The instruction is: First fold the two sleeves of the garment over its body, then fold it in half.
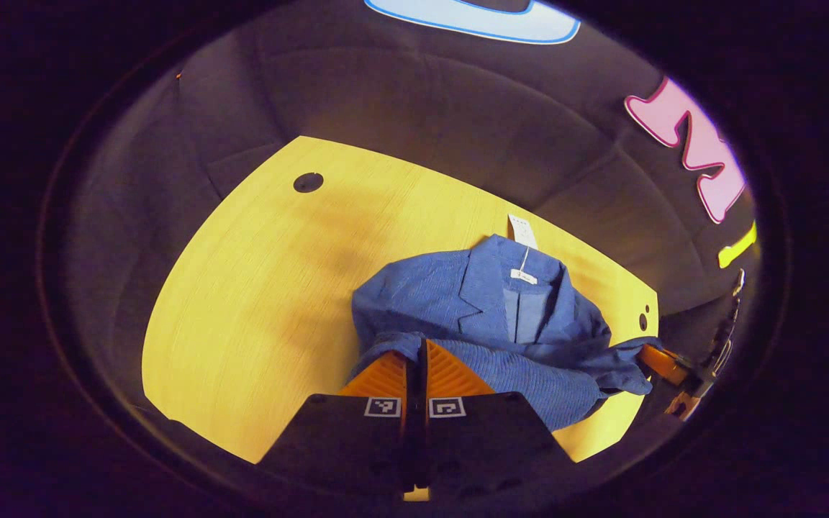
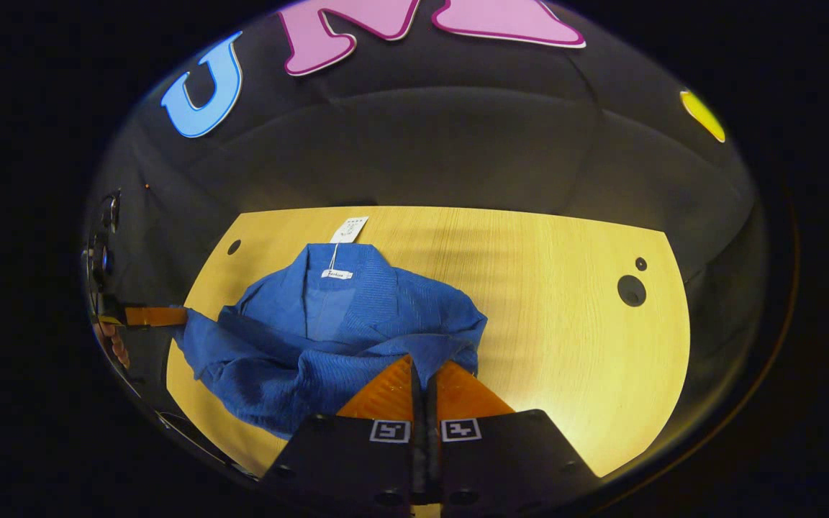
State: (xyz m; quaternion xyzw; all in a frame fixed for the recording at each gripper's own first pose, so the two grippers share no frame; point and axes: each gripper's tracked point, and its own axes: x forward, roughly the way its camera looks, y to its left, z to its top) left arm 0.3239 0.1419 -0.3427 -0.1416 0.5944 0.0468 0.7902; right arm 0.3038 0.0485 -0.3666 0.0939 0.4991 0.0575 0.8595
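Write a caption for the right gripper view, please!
Right tool pinches the blue jacket's hem on the wooden table.

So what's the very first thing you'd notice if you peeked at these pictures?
The bright blue jacket jumps out first, lying rumpled on the yellow wooden table with its collar and a white paper tag toward the far edge. Next you'd spot the two grippers: the right gripper and the left gripper each pinch the near edge of the jacket's cloth with closed fingers.
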